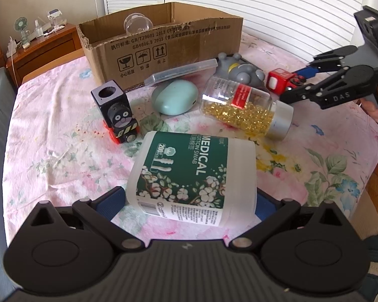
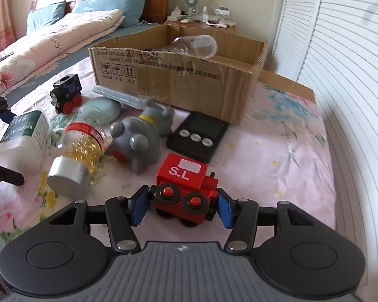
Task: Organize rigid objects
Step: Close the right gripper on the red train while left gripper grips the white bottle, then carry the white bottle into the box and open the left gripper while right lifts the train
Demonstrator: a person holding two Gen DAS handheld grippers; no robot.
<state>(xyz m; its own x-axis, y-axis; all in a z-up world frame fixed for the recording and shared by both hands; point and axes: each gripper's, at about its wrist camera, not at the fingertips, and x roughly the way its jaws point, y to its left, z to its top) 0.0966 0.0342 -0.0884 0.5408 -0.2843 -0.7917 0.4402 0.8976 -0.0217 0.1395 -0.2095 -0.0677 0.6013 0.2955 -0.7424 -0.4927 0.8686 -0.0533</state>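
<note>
Both grippers worked low over a bed (image 1: 63,151) spread with a pink floral sheet. My left gripper (image 1: 189,201) stood wide, its blue pads on either side of a white cotton swab tub (image 1: 191,173) lying on its side at 6 o'clock in the left wrist view; I could not tell whether the pads touched it. My right gripper (image 2: 180,207) had its blue pads set around a red toy train (image 2: 186,188) marked "S.L", close to both sides but not clearly clenched.

From the left wrist view, a black toy train (image 1: 116,113) stood at 10 o'clock from the tub, a mint green case (image 1: 175,97) at 12 o'clock, and a clear bottle of yellow beads (image 1: 247,108) with a silver cap lay tipped over at 1 o'clock. A grey rubber toy (image 1: 242,71) lay behind the bottle. An open cardboard box (image 1: 163,47) sat at the far edge, with a clear cup (image 2: 196,45) inside. A black timer (image 2: 197,136) lay just before the box in the right wrist view.
</note>
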